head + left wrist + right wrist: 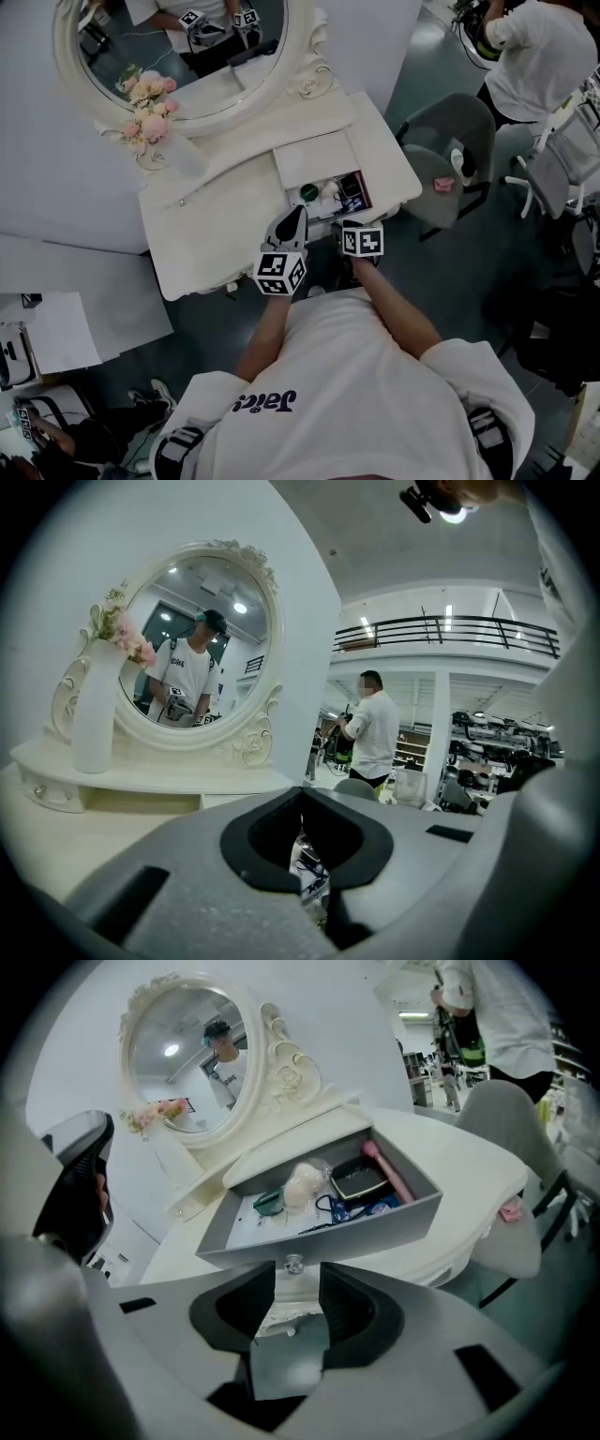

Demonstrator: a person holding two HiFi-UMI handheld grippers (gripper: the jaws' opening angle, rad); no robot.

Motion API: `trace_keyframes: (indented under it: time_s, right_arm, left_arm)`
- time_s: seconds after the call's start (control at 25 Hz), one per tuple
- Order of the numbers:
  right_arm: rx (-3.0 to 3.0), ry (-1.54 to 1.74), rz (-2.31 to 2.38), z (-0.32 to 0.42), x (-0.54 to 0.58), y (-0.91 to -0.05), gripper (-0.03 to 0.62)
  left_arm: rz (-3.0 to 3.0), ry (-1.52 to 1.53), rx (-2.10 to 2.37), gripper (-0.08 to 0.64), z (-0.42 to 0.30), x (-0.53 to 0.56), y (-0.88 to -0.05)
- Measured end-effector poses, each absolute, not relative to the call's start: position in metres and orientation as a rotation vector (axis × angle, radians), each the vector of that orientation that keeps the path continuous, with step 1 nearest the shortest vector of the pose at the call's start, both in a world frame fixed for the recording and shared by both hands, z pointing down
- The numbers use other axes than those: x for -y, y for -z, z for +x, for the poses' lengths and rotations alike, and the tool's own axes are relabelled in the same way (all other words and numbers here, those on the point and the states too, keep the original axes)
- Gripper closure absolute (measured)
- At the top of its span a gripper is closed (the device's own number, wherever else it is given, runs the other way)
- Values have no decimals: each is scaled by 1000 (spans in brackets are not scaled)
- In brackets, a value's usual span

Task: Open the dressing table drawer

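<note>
The white dressing table (216, 234) has its grey drawer (375, 1227) pulled out, with a small clear knob (294, 1264) on its front. Inside lie a pale round puff (305, 1180), a dark case (359, 1180) and a pink stick (389, 1174). My right gripper (297, 1290) is open just before the knob, and its pads stand off to either side without touching it. In the head view it (354, 225) sits at the drawer's (366, 195) front edge. My left gripper (294, 217) hovers beside it, left of the drawer. Its jaws (302, 832) are together and hold nothing.
An oval mirror (178, 56) and a white vase of pink flowers (150, 117) stand at the back of the table. A grey chair (445, 159) stands to the right. Behind it, a person in white (534, 56) works. White panels lie on the floor at the left.
</note>
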State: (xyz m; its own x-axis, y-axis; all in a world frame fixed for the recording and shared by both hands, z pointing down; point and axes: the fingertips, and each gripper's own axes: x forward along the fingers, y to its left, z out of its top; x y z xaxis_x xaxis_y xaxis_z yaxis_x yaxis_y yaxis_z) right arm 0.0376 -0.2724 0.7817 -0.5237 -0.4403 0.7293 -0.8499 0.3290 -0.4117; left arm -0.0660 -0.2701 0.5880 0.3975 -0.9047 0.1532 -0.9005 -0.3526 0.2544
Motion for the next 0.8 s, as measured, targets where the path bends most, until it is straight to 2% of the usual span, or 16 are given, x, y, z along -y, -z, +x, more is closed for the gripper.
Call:
trace_keyframes:
  time_s: [0.2,0.4,0.8]
  right_arm:
    - [2166,-1006,1218,43,275,-743,456]
    - [2318,-868,1323,46,288,-677,520]
    - [2587,-381,1478,47,294,-541,571]
  left_arm:
    - [2366,33,1588,545,-72,269,-583]
    - [2381,52,1604,545,-72,271,-564]
    - [2497,109,1630,545,-65,269,-510]
